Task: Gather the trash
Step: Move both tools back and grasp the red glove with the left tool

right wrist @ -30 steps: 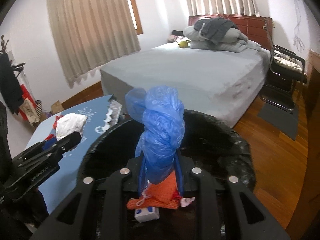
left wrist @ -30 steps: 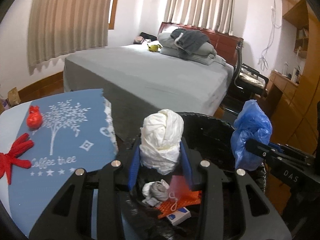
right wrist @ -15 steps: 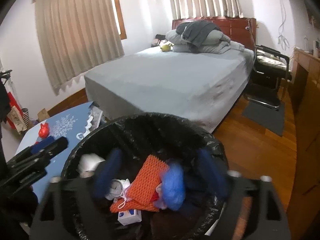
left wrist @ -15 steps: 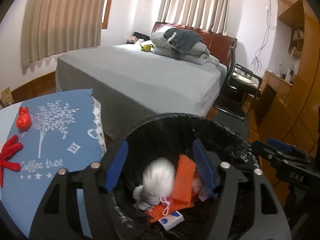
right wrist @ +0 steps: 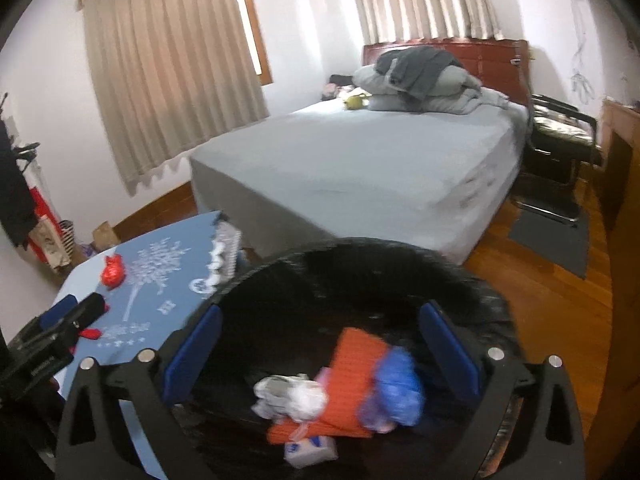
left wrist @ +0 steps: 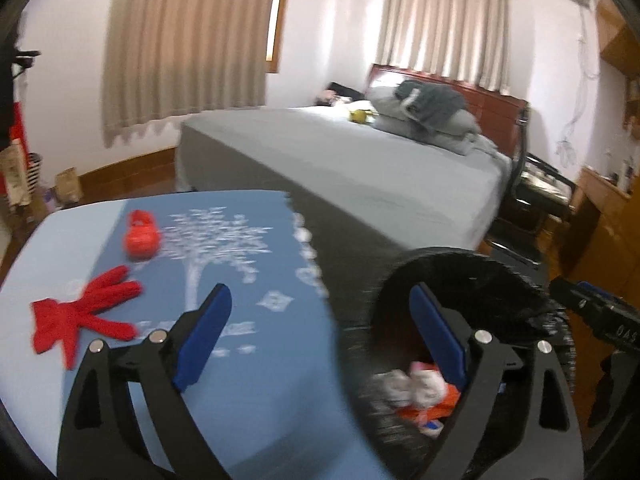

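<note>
The trash [right wrist: 394, 384] lies in a heap at the bottom of a black-lined bin [right wrist: 400, 252]: a crumpled blue plastic bag [right wrist: 396, 386] rests against an orange mesh piece [right wrist: 352, 360], with a white wad [right wrist: 292, 394] just beside it on the left and a small white-and-blue packet [right wrist: 310, 446] at the near edge of the heap. The right gripper [right wrist: 320, 346] hangs over the bin's mouth with its jaws spread wide and nothing between the blue pads [right wrist: 192, 354]; its jaws have just been opening, and the blue bag sits loose below them.

In the left wrist view the picture is blurred. The left gripper [left wrist: 320, 342] straddles the gap between table and bin: one blue pad [left wrist: 204, 338] stands over the tablecloth [left wrist: 256, 380], the other over the bin's [left wrist: 460, 264] near left rim. Its jaws have just been opening too, stand wide apart, and hold nothing. Inside the bin the white wad [left wrist: 408, 386] and the orange piece [left wrist: 434, 410] show past the right-hand finger.

Two red things are on the blue tablecloth, which bears a white tree print [left wrist: 216, 236]. A red glove [left wrist: 84, 316] lies flat near the table's left edge, fingers spread. A small red crumpled lump [left wrist: 142, 236] sits beyond it, toward the far edge, just left of the tree. Both are well apart from the bin. A grey bed [right wrist: 360, 168] fills the room behind.
</note>
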Demonstrator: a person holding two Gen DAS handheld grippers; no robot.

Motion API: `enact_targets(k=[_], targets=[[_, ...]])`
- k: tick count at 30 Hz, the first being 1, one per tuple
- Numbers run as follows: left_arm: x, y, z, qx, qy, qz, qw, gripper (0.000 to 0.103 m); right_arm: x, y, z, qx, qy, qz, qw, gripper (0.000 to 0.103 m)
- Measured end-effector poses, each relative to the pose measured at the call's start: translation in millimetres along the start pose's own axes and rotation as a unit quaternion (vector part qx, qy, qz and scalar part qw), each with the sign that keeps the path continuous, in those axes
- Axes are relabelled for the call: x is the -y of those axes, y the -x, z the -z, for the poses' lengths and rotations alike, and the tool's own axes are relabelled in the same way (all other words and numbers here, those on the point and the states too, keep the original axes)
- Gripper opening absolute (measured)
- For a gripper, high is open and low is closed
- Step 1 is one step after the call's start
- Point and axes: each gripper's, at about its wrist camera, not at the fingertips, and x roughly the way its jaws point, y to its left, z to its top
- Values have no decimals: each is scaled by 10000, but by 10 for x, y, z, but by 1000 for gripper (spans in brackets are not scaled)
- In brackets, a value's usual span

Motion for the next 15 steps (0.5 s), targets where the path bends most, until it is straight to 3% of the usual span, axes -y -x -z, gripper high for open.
enact_targets(k=[7, 15], targets=[[-697, 101, 16, -3, 297, -821, 9962, 88, -708, -280, -61, -67, 427, -559, 9975, 97], [-1585, 53, 45, -127, 824, -1732, 9813, 88, -1427, -634, -84, -185, 816, -952, 9919, 97]])
